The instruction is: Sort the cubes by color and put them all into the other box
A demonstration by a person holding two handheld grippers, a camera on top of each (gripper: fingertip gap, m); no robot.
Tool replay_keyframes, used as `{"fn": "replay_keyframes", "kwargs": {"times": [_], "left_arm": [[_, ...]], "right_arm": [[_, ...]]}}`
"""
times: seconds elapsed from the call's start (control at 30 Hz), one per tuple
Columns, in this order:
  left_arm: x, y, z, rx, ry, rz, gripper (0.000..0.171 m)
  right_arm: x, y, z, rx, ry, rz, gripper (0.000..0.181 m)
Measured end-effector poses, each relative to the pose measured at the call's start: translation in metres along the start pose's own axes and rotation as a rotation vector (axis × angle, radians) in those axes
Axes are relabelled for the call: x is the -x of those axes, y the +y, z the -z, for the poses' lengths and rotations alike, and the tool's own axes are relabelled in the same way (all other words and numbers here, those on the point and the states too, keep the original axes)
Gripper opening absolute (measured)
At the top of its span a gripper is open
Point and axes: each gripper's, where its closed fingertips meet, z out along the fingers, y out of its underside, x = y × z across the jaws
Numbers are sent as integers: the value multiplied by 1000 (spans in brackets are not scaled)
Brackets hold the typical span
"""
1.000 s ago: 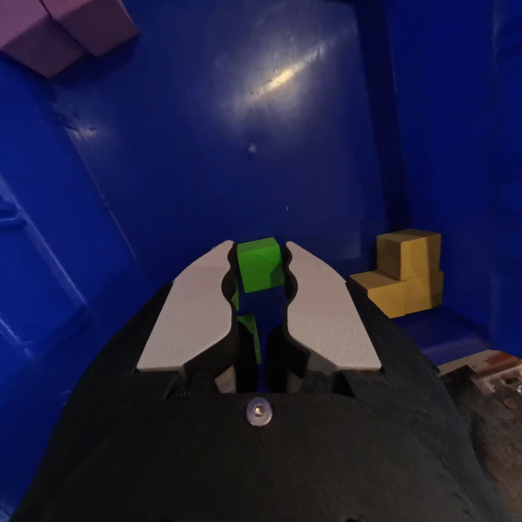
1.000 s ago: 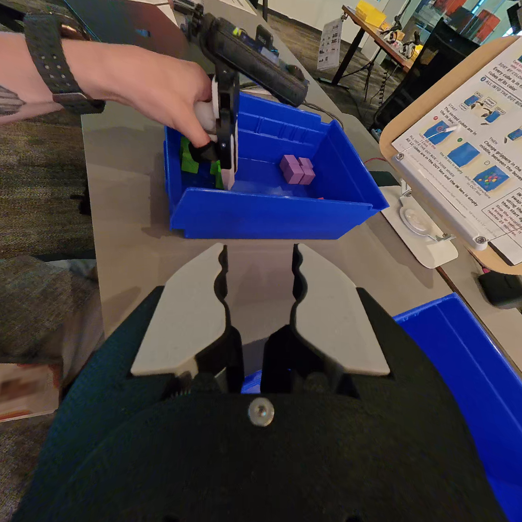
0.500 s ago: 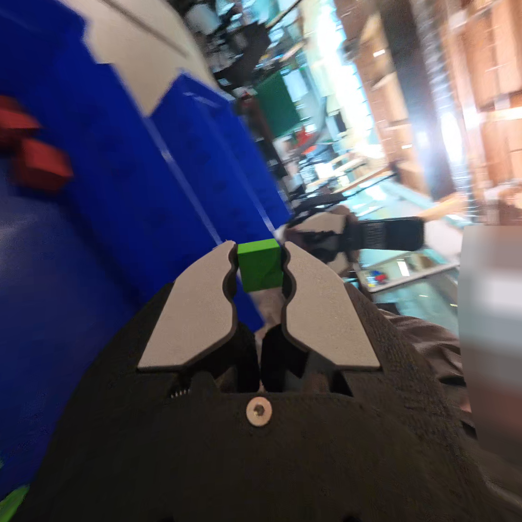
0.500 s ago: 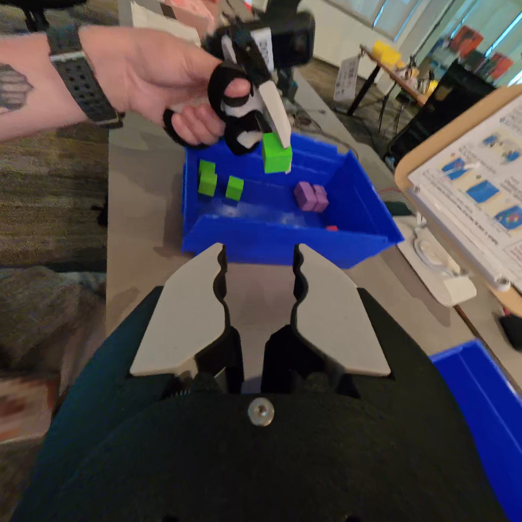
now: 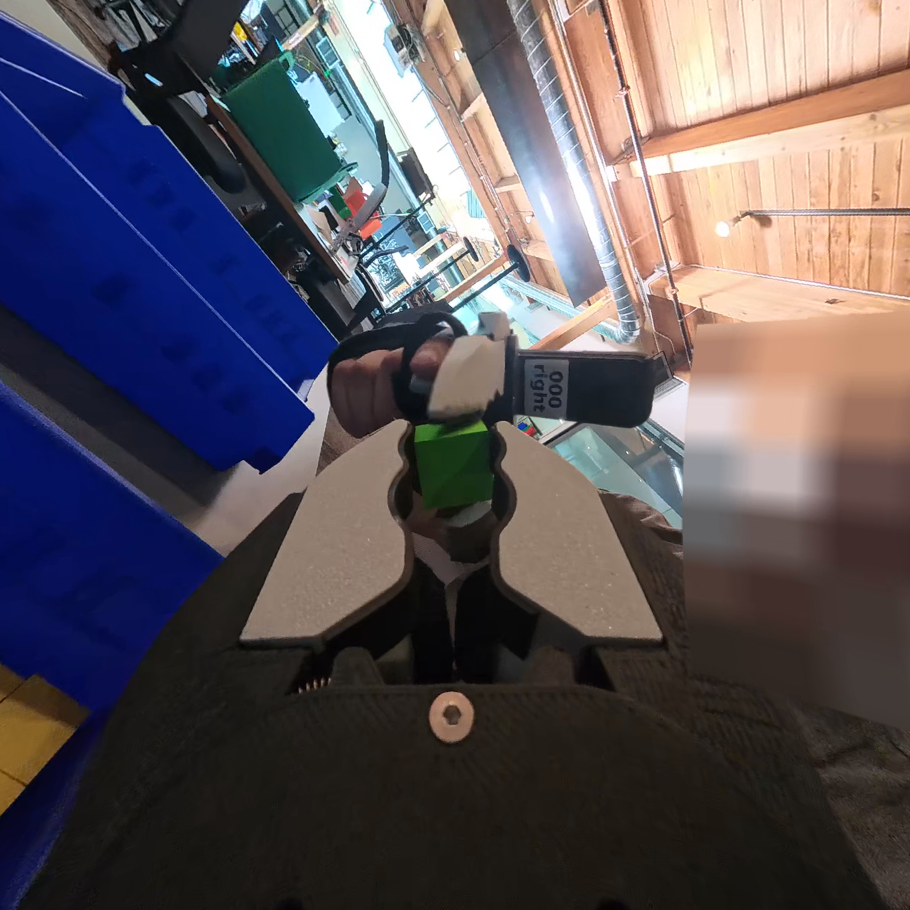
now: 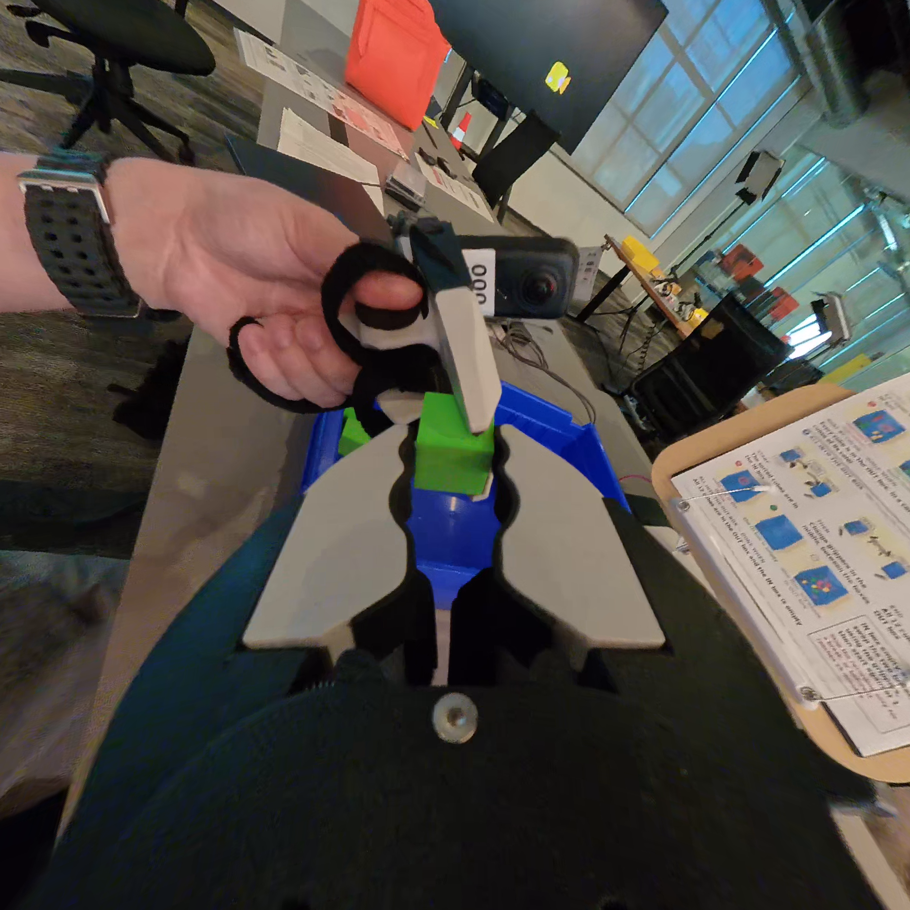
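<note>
Open-plan lab or workshop: timber ceiling (image 5: 768, 162), exposed duct (image 5: 556, 162), worktables (image 6: 236, 443), monitor (image 6: 551, 54), glass walls (image 6: 729, 123).

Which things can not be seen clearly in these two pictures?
- Left wrist view: person behind a mosaic patch; yellow blocks cut by the edge.
- Right wrist view: blue bin interior hidden by the right gripper and green cube; instruction board cut off.

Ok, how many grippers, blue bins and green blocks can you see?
Grippers: 2
Blue bins: 2
Green blocks: 2 showing
Total: 6
</note>
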Motion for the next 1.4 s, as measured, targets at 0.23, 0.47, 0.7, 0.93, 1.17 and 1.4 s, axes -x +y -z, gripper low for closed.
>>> {"fn": "replay_keyframes", "kwargs": {"times": [0.23,0.47,0.7,0.93,1.17,1.4], "left_arm": [[5,-7,1,-60,3,2,30],[32,-25,40,-136,-371,-178,45],[62,-20,66,-55,-606,-188,35],[101,-22,131,158,-1267,-382,40],[116,-48,159,342,-1487,-417,55],[175,-86,156,886,-1498,-639,54]], "right_arm": [[-3,9,3,43,37,37,28],[-50,93,106,472,5,-106,28],[-7,250,232,1301,-385,-462,29],[12,292,247,1499,-428,-539,29],[6,286,250,1503,-372,-555,56],[-35,235,237,1236,-124,-391,45]]}}
